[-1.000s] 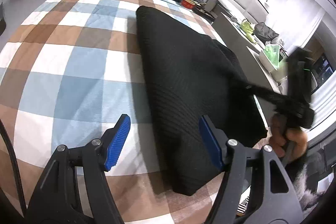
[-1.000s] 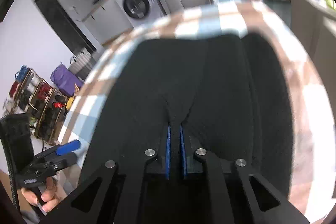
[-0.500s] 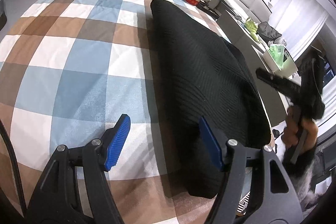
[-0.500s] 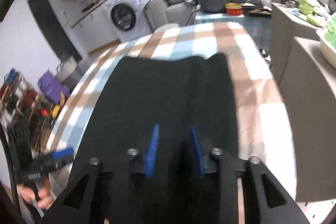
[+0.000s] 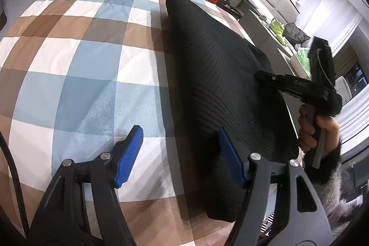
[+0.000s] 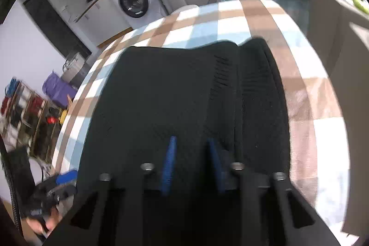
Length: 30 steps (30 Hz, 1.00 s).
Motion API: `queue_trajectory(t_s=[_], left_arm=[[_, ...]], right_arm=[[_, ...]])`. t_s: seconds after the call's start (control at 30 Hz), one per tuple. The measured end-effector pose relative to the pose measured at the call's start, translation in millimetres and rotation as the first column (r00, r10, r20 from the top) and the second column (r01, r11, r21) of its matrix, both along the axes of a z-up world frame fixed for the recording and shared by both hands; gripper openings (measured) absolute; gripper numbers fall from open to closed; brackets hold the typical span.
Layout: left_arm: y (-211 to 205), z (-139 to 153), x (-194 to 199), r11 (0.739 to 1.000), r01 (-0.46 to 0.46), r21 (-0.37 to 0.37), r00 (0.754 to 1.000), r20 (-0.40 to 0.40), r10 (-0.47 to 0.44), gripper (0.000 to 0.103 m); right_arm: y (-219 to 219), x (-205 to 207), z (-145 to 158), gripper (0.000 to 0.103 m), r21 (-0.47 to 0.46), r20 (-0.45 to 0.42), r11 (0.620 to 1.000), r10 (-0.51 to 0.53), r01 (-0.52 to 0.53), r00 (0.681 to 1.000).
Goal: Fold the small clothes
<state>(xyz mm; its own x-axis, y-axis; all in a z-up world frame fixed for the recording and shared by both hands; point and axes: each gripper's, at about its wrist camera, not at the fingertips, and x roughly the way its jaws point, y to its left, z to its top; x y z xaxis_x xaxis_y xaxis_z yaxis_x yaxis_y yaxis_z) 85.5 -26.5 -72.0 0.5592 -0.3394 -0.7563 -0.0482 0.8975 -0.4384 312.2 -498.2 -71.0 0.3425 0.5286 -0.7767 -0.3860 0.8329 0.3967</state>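
**Right gripper closing over the black garment, fold partly made**

Right gripper (image 6: 191,165) low over the black garment (image 6: 161,96), blue pads a little apart and closing; fabric lying under and between them, but no pinch visible yet — pads not seen pressing on cloth. Seen from the left wrist camera as a black bar reaching over the garment's right edge, gripped by a hand (image 5: 318,133) in a fuzzy sleeve.

Left gripper (image 5: 180,153) spread wide, holding nothing. One pad over the checked blanket (image 5: 69,61), the other over the garment's near left edge — hovering, not touching as far as can be told.

Garment flat on the blanket, running away from the cameras as a long dark slab. Right-hand strip looks doubled over: a lengthwise ridge and a second layer beside the main panel in the right wrist view. Left edge straight and tidy. Kind of garment impossible to tell; knit ribbing only.

Judged progress: roughly midway. One lengthwise fold apparently in place; shape still long, so at least one crosswise fold probably left, then a final smoothing. Next step likely a fresh grip near the close end, both grippers needed to lift that end evenly.

Washing machine (image 6: 133,1) and sofa beyond the blanket, uninvolved.
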Motion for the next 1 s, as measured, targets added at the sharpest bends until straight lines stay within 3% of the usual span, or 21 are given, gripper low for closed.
queue_trajectory(t_s=[0.07,0.13,0.27,0.4,0.47,0.57,0.77,1.0], left_arm=[[1,0,-1,1.0,-0.003,0.0,1.0,-0.002,0.003,0.065],[1,0,-1,1.0,-0.007,0.0,1.0,-0.004,0.007,0.065],[2,2,-1,1.0,-0.01,-0.005,1.0,0.002,0.01,0.065],[-3,2,-1,1.0,0.005,-0.003,1.0,0.001,-0.005,0.065],[-6,3,-3,1.0,0.012,0.009,1.0,0.003,-0.012,0.065],[-5,4,-6,1.0,0.008,0.003,1.0,0.007,-0.008,0.065],[-8,11,-9,0.999,0.037,-0.037,0.999,0.016,-0.036,0.065],[-32,24,-17,0.993,0.119,-0.01,0.992,0.044,-0.119,0.065]], right_arm=[[3,1,4,0.008,0.019,0.031,1.0,0.007,-0.008,0.999],[5,-8,26,0.006,0.018,0.141,1.0,0.018,-0.021,0.99],[2,-16,48,0.006,-0.099,0.248,0.994,-0.008,0.034,0.969],[-7,-5,18,0.008,-0.182,0.171,0.979,-0.055,0.086,0.984],[-18,-5,11,0.013,-0.141,0.11,0.986,-0.068,0.083,0.992],[-41,-19,20,0.018,-0.066,0.101,0.994,-0.082,0.089,0.992],[-77,-88,26,0.023,0.11,0.032,0.994,0.001,-0.005,0.999],[-60,-136,6,0.026,0.102,-0.026,0.988,0.117,-0.114,0.993]])
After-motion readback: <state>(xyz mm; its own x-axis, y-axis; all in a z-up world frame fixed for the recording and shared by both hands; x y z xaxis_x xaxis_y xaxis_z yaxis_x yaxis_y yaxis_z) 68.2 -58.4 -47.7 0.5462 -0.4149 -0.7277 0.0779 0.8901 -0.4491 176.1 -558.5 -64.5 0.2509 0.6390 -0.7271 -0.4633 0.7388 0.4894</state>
